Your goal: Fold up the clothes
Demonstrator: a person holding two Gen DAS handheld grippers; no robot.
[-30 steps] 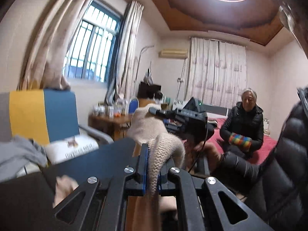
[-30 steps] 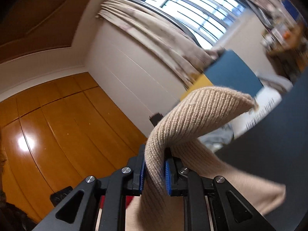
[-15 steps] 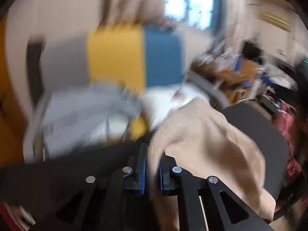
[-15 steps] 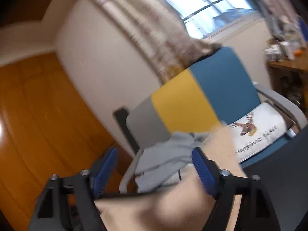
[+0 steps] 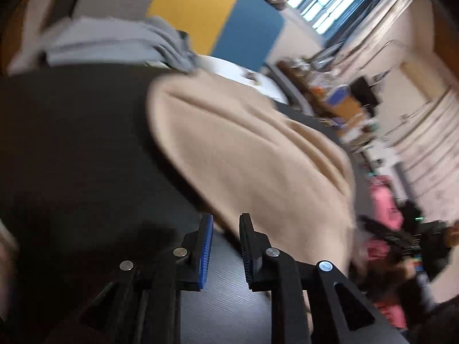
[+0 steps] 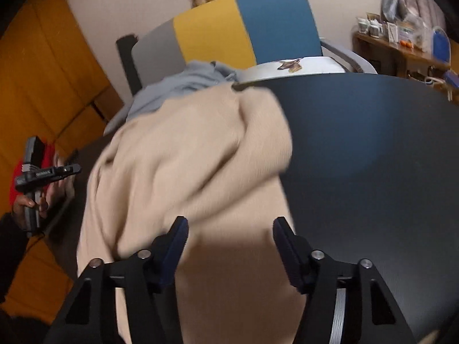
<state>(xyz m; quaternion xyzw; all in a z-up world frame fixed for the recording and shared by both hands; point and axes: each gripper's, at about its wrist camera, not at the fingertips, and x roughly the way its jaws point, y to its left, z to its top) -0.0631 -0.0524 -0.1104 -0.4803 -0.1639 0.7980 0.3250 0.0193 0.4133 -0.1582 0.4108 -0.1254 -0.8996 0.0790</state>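
Note:
A beige knit sweater (image 5: 252, 154) lies bunched on the black table (image 5: 71, 149). My left gripper (image 5: 226, 220) hovers low at the sweater's near edge. Its jaws are opening, and the blue pads (image 5: 207, 240) stand apart without pressing the cloth, which only reaches their tips. In the right wrist view the sweater (image 6: 186, 157) spreads under my right gripper (image 6: 231, 223). Its jaws are wide and closing, with the knit lying between them untouched by the pads. The sweater's near part is hidden under both grippers.
Behind the table (image 6: 373, 143) stands a chair (image 6: 243, 28) with a grey, yellow and blue back, a grey garment (image 6: 178, 86) and a white deer cushion (image 6: 292, 68). A cluttered wooden desk (image 6: 401, 46) is at the right, an orange wooden wardrobe (image 6: 43, 71) at the left.
Both grippers held the sweater up in the air, then came down to the table. The right let go first, then the left. The sweater now lies on the table.

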